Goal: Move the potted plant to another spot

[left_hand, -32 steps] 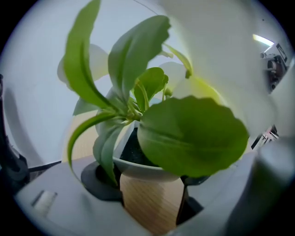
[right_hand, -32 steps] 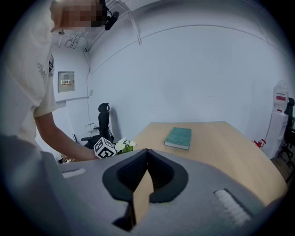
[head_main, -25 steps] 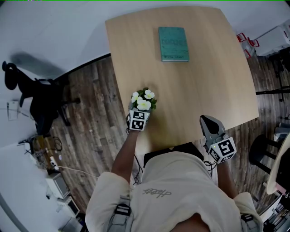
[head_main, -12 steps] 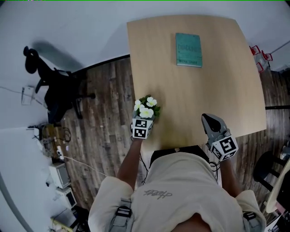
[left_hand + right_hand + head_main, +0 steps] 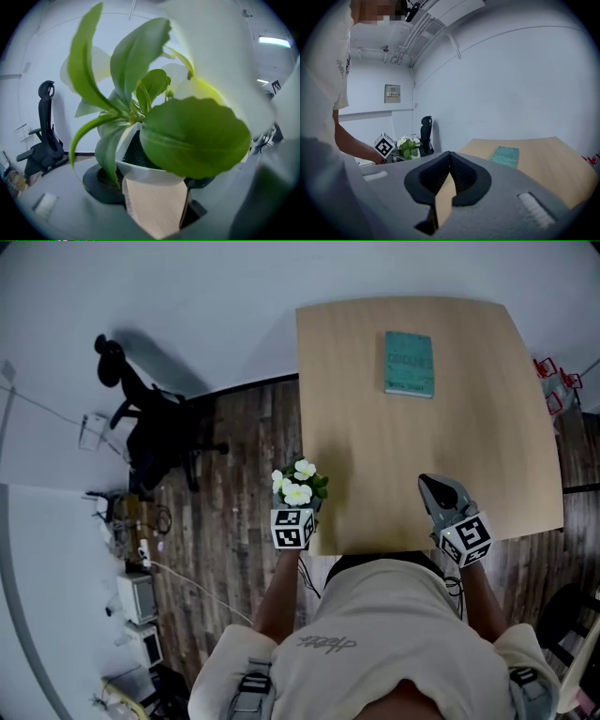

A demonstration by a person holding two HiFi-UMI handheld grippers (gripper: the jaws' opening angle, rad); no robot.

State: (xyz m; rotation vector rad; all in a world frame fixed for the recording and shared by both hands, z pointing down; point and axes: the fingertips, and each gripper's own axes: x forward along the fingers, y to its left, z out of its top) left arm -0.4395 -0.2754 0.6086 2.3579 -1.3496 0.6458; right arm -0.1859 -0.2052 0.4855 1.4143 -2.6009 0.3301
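1. Shifted since a second ago: white-flowered green plant in round white pot [image 5: 298, 486], from inside pale wooden surface [image 5: 375, 456] to its 8 o'clock edge.
2. Left tongs [image 5: 300, 506]: clamped on the pot.
3. Right tongs [image 5: 429, 486]: closed, empty, at 5 o'clock.

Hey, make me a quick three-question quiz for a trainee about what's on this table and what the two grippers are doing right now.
1. True or false: the right gripper is holding the book.
2. Which holds the potted plant? A the left gripper, B the right gripper, C neither.
3. Fill in: the plant's flowers are ___.
Key: 1 false, its jaws are together, empty; 2 A; 3 white.
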